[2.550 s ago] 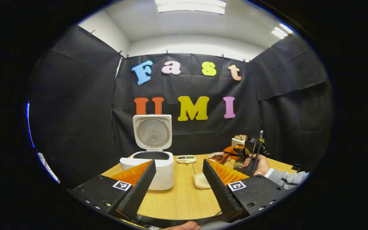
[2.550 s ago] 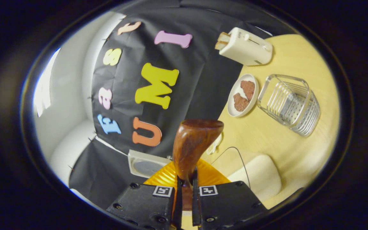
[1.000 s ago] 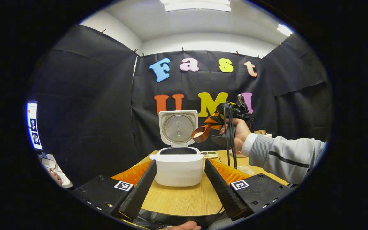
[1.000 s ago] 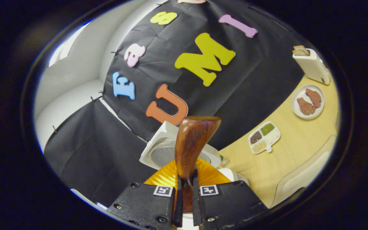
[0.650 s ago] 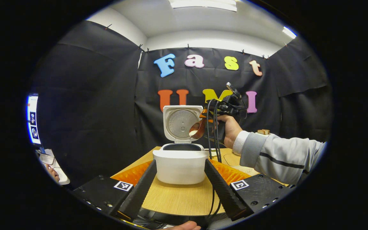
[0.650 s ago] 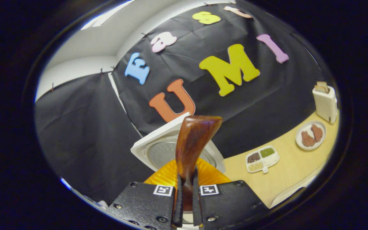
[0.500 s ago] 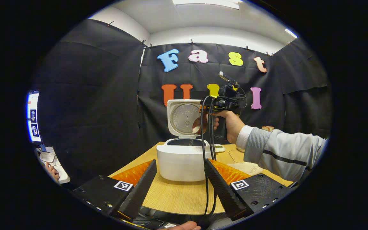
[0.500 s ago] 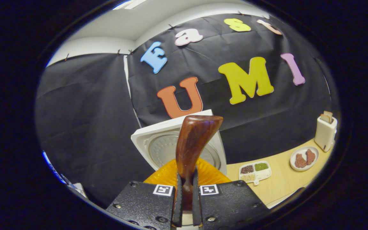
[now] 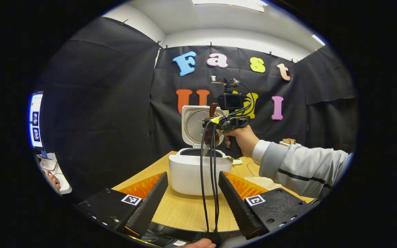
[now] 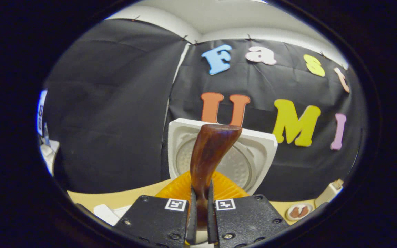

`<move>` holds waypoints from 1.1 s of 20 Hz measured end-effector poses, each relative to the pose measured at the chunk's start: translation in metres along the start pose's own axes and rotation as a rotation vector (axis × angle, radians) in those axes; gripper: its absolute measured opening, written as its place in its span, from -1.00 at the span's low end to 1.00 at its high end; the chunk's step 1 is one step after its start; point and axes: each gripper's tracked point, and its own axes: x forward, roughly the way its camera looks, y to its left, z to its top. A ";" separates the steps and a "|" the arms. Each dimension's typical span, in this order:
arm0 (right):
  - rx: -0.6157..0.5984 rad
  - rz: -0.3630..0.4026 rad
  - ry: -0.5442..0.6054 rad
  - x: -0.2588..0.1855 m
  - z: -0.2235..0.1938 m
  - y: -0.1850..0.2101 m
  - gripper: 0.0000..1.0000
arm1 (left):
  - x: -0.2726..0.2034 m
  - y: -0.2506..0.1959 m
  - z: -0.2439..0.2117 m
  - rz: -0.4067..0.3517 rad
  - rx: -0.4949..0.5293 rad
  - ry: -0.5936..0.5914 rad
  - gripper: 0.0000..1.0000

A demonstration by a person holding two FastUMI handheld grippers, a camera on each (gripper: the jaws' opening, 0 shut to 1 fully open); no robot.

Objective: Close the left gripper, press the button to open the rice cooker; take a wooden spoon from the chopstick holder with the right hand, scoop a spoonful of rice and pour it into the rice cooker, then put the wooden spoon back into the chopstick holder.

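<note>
In the right gripper view the right gripper (image 10: 200, 210) has its jaws clamped on the handle of the wooden spoon (image 10: 208, 155), which rises toward 12 o'clock in front of the raised lid of the open rice cooker (image 10: 253, 151). In the left gripper view the left gripper (image 9: 193, 196) hovers low over the tabletop (image 9: 184, 213) with its jaws wide apart, the rice cooker (image 9: 198, 170) standing beyond them at 12 o'clock. There, a hand (image 9: 241, 137) holds the right gripper (image 9: 207, 124) over the cooker's open pot, the spoon's bowl tipped down just above the rim.
</note>
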 end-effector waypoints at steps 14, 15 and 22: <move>-0.083 -0.111 -0.027 -0.041 -0.006 -0.051 -0.64 | -0.004 -0.026 0.010 -0.030 0.007 -0.029 0.88; -0.073 -0.126 -0.028 -0.049 -0.008 -0.061 -0.64 | -0.002 -0.028 0.010 -0.035 0.003 -0.028 0.88; -0.008 -0.185 -0.026 -0.093 -0.018 -0.123 -0.64 | 0.004 -0.033 0.005 -0.026 0.003 -0.008 0.88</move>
